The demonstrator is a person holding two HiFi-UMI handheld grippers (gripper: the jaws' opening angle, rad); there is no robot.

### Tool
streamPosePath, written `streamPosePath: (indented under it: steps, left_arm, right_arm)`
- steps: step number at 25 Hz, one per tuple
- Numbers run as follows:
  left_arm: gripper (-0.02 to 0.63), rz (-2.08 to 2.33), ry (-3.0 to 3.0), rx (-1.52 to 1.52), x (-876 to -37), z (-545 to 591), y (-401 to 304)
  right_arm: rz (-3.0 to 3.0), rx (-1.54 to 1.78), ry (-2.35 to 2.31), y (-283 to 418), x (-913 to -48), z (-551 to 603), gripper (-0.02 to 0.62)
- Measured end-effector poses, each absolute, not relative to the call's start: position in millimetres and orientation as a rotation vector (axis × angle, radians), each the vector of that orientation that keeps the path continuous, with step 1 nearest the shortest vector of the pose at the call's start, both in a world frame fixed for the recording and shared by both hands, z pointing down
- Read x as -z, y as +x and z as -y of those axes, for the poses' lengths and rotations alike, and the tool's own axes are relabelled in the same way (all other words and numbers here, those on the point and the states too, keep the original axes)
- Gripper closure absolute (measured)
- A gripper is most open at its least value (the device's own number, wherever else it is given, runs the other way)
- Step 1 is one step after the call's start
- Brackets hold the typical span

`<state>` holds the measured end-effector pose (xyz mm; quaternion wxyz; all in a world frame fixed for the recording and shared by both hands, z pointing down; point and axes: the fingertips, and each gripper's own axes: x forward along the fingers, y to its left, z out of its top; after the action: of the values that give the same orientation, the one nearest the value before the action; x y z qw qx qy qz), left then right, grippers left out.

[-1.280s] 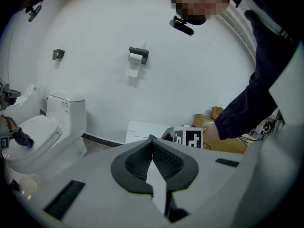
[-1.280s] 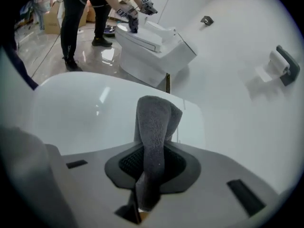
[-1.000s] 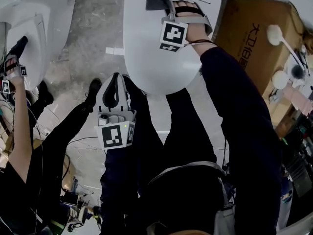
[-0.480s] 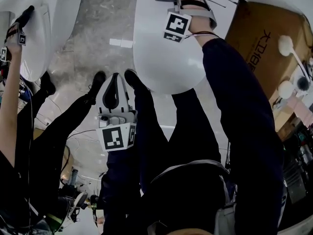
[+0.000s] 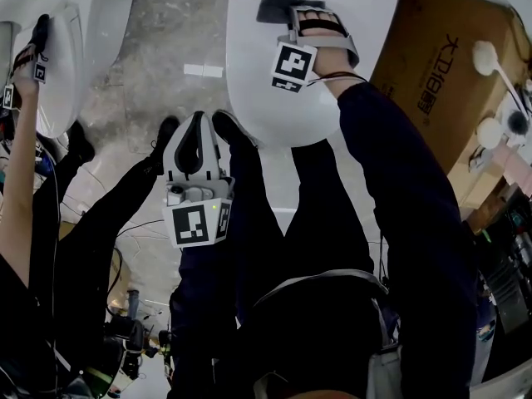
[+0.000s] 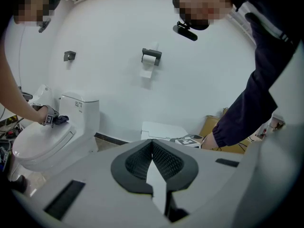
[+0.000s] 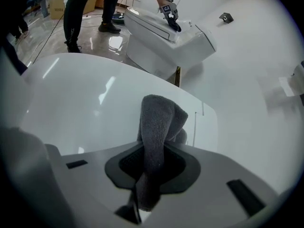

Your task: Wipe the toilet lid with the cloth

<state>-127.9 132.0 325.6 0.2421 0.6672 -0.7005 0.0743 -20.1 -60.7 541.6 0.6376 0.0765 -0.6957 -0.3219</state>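
Observation:
The white toilet lid point(image 5: 274, 98) lies shut at the top middle of the head view. My right gripper point(image 5: 284, 11) rests on its far part, shut on a dark grey cloth point(image 5: 273, 3) that presses on the lid. In the right gripper view the cloth point(image 7: 159, 122) stands folded between the jaws of the right gripper point(image 7: 151, 163), over the glossy lid point(image 7: 80, 103). My left gripper point(image 5: 197, 127) hangs beside my legs, off the lid, near its front rim. The left gripper point(image 6: 153, 148) is shut on nothing.
A brown cardboard box point(image 5: 440, 65) stands right of the toilet. A second toilet point(image 5: 62, 48) stands at the left, where another person's arm holds a gripper point(image 5: 37, 33) on it. A paper holder point(image 6: 151, 56) hangs on the wall.
My right gripper slid with the cloth a little farther up the lid, then back toward me. The left gripper has barely shifted. The other person's hand moved up along the neighbouring toilet.

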Motion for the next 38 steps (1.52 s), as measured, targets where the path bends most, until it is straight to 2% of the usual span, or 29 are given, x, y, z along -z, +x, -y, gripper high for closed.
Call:
streamPosePath:
  steps: [16,28,32,38]
  left_arm:
    - [0.591,1.897,1.896,-0.178,-320.8,-184.2,-119.9]
    - [0.591,1.884,1.928,-0.159,-316.5,-193.8,-110.9]
    - [0.591,1.886,1.925,-0.179,-317.7,-198.1,-115.5]
    - [0.591,1.883,1.890,-0.151,-324.1,-196.2,-121.3]
  right_arm:
    - [1.630,0.691,-0.033,6.6,-557.6,-139.4,0.522]
    - [1.624,0.534,-0.214,32.5,-566.7,-253.1,0.522]
    - [1.650,0.406,-0.300,28.4,-560.7,-255.5,0.522]
    - [1.722,0.411,-0.143,2.9,-532.5,-170.4,0.522]
